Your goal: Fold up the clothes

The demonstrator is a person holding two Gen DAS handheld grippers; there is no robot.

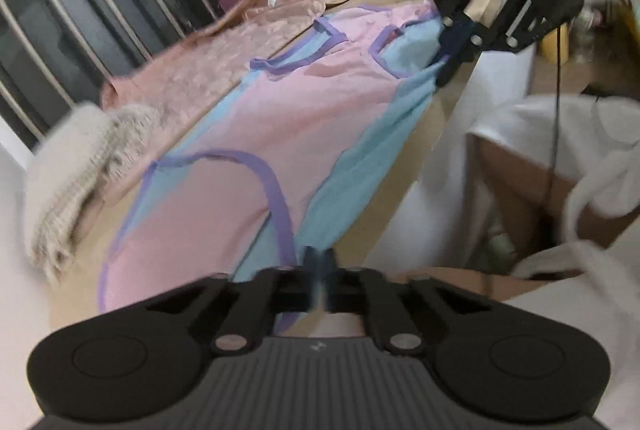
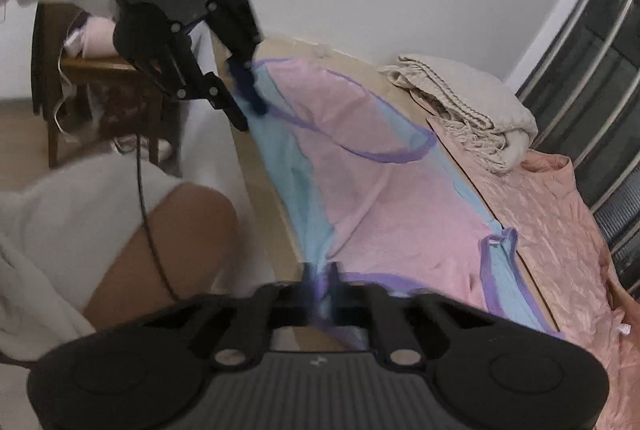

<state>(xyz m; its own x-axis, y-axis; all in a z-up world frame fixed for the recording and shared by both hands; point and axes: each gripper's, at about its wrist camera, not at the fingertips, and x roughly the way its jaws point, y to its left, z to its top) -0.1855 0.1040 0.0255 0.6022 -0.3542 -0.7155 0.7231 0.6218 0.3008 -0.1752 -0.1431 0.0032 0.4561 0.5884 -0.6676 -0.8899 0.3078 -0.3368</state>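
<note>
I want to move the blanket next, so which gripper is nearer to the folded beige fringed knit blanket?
Left. The left gripper pinches the pink-and-blue garment at the end beside the folded beige fringed knit blanket; the right gripper pinches the garment's far end, farther from it.

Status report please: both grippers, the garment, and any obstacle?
Left hand-held gripper shut on pink-and-blue garment edge. Right hand-held gripper shut on same edge, other end. Garment spread on table. Beige knit throw, pink satin cloth alongside.
</note>
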